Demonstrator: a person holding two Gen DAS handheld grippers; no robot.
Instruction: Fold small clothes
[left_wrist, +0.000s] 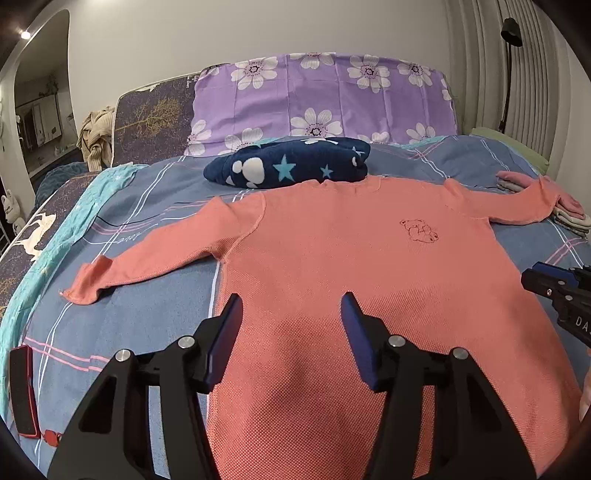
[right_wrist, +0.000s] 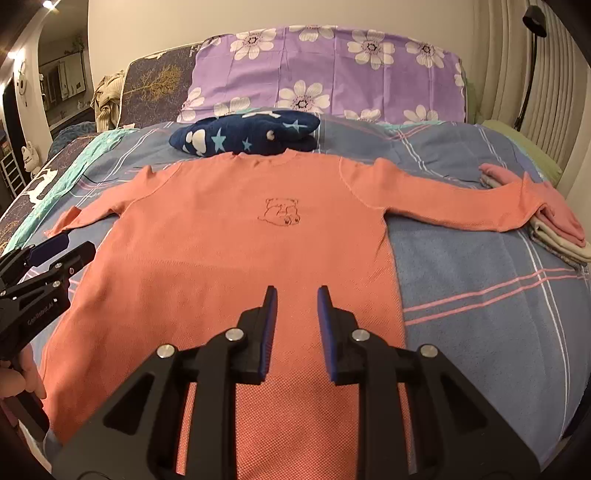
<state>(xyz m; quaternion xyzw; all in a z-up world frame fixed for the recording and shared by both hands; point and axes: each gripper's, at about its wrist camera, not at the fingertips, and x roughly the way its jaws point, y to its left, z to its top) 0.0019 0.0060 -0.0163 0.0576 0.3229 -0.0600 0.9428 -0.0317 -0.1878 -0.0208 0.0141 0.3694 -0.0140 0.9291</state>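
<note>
Fingers of the left gripper (left_wrist: 291, 301) stand wide apart, and the right gripper (right_wrist: 297, 291) has only a narrow gap; neither holds anything. Both hang over the pink shirt (right_wrist: 236, 240), spread flat on the bed (right_wrist: 480, 314). A pinch might grab the sheet too. One sleeve (right_wrist: 461, 206) lies on folded clothes (right_wrist: 554, 243) and could drag them. Lots of open room sits on the right.

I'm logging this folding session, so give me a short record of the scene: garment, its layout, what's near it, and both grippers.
garment: pink shirt, bear outline on chest
layout: flat on the bed, sleeves spread, unfolded
past collar: navy star blanket
by one cuff: folded clothes stack
left gripper: open, above the shirt's lower part
right gripper: fingers narrowly apart, nothing gripped
</note>
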